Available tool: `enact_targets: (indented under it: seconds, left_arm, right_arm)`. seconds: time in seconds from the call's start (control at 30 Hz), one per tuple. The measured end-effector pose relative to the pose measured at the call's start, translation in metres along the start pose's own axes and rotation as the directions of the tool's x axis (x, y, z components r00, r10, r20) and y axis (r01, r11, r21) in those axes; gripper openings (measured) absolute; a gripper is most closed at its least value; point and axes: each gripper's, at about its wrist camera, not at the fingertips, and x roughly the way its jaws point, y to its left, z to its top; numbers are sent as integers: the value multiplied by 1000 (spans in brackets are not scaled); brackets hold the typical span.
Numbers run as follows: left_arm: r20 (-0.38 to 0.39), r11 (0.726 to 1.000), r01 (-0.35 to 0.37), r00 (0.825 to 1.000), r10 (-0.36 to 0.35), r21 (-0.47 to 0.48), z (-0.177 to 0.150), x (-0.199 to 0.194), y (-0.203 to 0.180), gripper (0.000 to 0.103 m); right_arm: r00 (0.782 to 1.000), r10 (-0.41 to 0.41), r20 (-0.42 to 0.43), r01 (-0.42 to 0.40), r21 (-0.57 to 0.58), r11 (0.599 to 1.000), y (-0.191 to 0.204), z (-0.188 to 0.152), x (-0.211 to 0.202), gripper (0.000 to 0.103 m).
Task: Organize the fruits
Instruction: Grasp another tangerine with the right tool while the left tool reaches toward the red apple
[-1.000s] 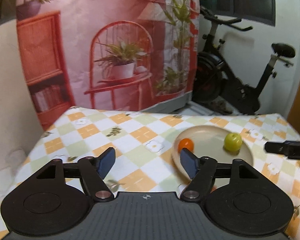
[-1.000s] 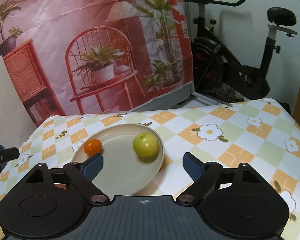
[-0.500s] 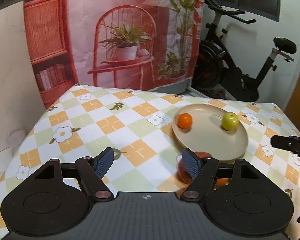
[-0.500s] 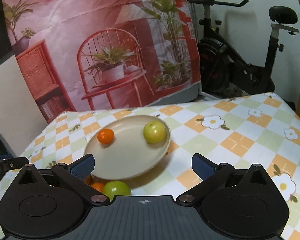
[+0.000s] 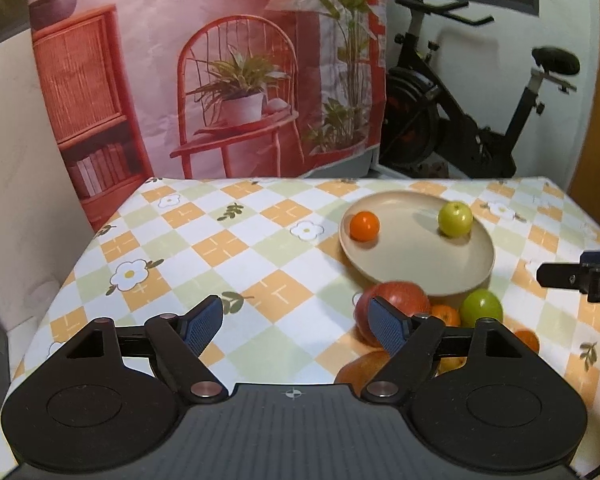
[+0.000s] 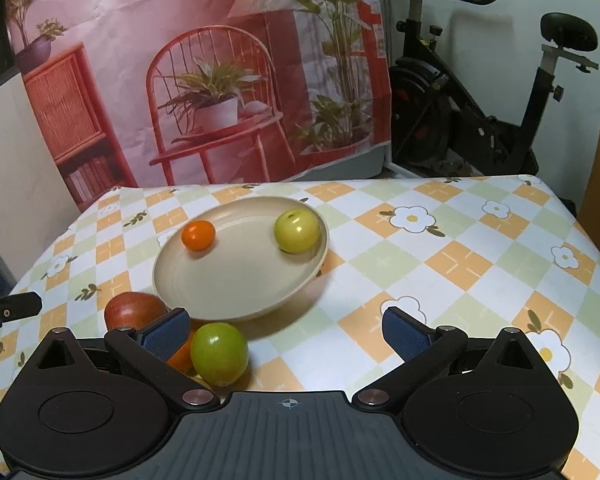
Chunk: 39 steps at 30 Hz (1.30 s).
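- Left wrist view: the left gripper (image 5: 296, 322) is seen with its jaws apart and opening further; nothing is clamped between them, only checked cloth.
- Compared with a second ago, more of the bench (image 5: 204, 248) is now shown near the camera, and a cluster of loose fruit has come into sight below the plate (image 5: 456, 276).
- Two fruits are recorded on the plate: a small orange (image 5: 364, 226) toward its left edge and a yellow-green apple (image 5: 455, 219) toward its far right.
- Off the plate, a red apple (image 5: 396, 304) lies just behind the right-hand finger, with a green apple (image 5: 481, 308) and further oranges beside it, partly hidden by the gripper body.
- The tip of the other gripper is noted at the right edge of this view.
- Right wrist view: the right gripper (image 6: 286, 330) is found wide apart and empty, having widened over the last second.
- The green apple (image 6: 219, 353) lies just inside the left-hand finger, untouched; the red apple (image 6: 134, 310) lies beyond that finger, near the plate (image 6: 236, 304) rim.
- The bare right half of the bench (image 6: 460, 256) is shown here only; the oranges hidden at the right of the left view are not shown here.
- Judgement: two fruits are placed, several are left; the green apple appears the likeliest next pick.
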Motion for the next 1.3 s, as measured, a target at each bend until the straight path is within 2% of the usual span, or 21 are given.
enact_targets:
  seconds: [0.17, 0.3, 0.37, 0.43, 0.53, 0.6, 0.73, 0.9, 1.07, 1.17, 1.3]
  left_arm:
    - [-5, 999, 37, 999, -37, -24, 1, 1, 3, 81]
    - [-36, 998, 60, 998, -60, -14, 0, 6, -1, 72]
    - [-50, 997, 81, 995, -82, -14, -1, 8, -3, 69]
    - [-60, 995, 100, 993, -101, -17, -2, 9, -3, 64]
    - [-67, 992, 123, 990, -124, -23, -2, 11, -3, 59]
    - [-69, 991, 131, 989, -133, -28, -3, 11, -2, 59]
    - [-70, 989, 145, 987, -148, -42, -3, 12, 0, 58]
    - [-81, 988, 149, 985, -152, -42, -3, 15, -2, 54]
    - [-71, 989, 149, 986, -150, -27, -3, 13, -6, 54]
    - [-75, 988, 153, 985, -155, -30, -3, 15, -7, 54]
    - [-79, 986, 167, 983, -169, -28, -4, 14, -7, 52]
  right_arm:
    - [998, -17, -64, 16, -14, 1000, -1, -3, 9, 100]
    - [997, -17, -79, 16, -22, 1000, -2, -3, 10, 98]
    - [995, -9, -96, 7, -27, 1000, -2, -4, 12, 94]
    - [994, 6, -113, -10, -30, 999, -2, -5, 13, 86]
    - [992, 41, -120, -45, -36, 998, -1, -5, 13, 81]
    - [991, 58, -119, -62, -34, 997, -1, -6, 12, 80]
    - [989, 69, -132, -75, -38, 996, -4, -10, 12, 67]
    - [981, 58, -187, -70, -56, 996, -8, -19, 16, 65]
    - [974, 99, -204, -119, -89, 989, -7, -26, 14, 62]
    - [966, 138, -218, -159, -84, 984, -6, -28, 18, 54]
    - [960, 161, -230, -173, -31, 984, -12, -28, 24, 42]
